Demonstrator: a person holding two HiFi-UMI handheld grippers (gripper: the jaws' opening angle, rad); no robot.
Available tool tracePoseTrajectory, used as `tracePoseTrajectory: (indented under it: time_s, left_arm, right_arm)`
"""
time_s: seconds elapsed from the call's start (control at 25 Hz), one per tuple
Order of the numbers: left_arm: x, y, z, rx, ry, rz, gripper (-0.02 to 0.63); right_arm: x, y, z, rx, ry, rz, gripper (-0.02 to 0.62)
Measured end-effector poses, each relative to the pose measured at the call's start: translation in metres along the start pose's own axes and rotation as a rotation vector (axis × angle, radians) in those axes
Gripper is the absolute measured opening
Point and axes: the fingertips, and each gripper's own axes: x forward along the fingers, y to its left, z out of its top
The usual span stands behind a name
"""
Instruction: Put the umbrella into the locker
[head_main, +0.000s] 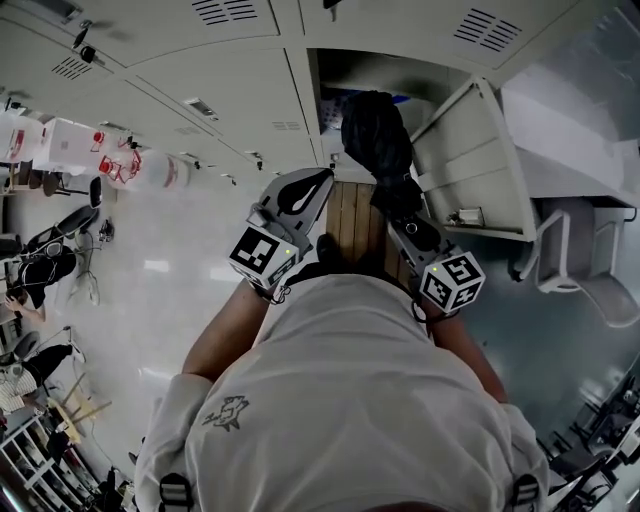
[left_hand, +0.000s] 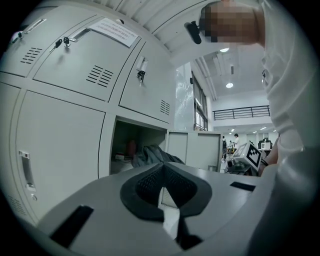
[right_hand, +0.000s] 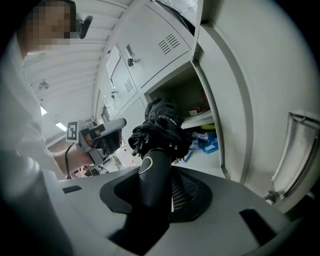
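Grey locker bank (head_main: 200, 90), one compartment (head_main: 400, 70) open, its door (head_main: 470, 160) swung out to the right.

We note the folded black umbrella (head_main: 378, 140) at the compartment's mouth, canopy end first. The right gripper (head_main: 408, 218) is clamped on its smooth, rigid handle (right_hand: 152, 185). The left gripper (head_main: 312, 188) hangs just beside it, tips together with nothing between them. We judge the umbrella light. The handle is stiff and possibly slick, the bundled canopy soft, its rib tips apt to snag. The handle is the sound place to grip. Room is tight: the door edge is to the right, a shelf (right_hand: 197, 117) crosses the inside, and blue packets (right_hand: 207, 140) lie below it. We would feed it in straight.
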Motion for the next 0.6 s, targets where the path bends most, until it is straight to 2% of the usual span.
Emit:
tracePoseTrajectory:
  time_s: [0.16,0.28,0.6]
  left_arm:
    - [-0.004,0.007,-0.004,0.02,0.013,-0.016,0.011]
    - [-0.005,0.011,-0.014,0.038,0.02,-0.057,0.011]
    - [-0.001,0.027,-0.033,-0.009,0.044,-0.045,0.011]
  right_arm:
    - [0.018,0.001,-0.014,-0.015,-0.012,-0.014,0.161]
    - [0.03,-0.001,-0.023,-0.016,-0.009,-0.028,0.161]
    - [0.057,-0.024,-0.047,-0.008,0.042,-0.057,0.161]
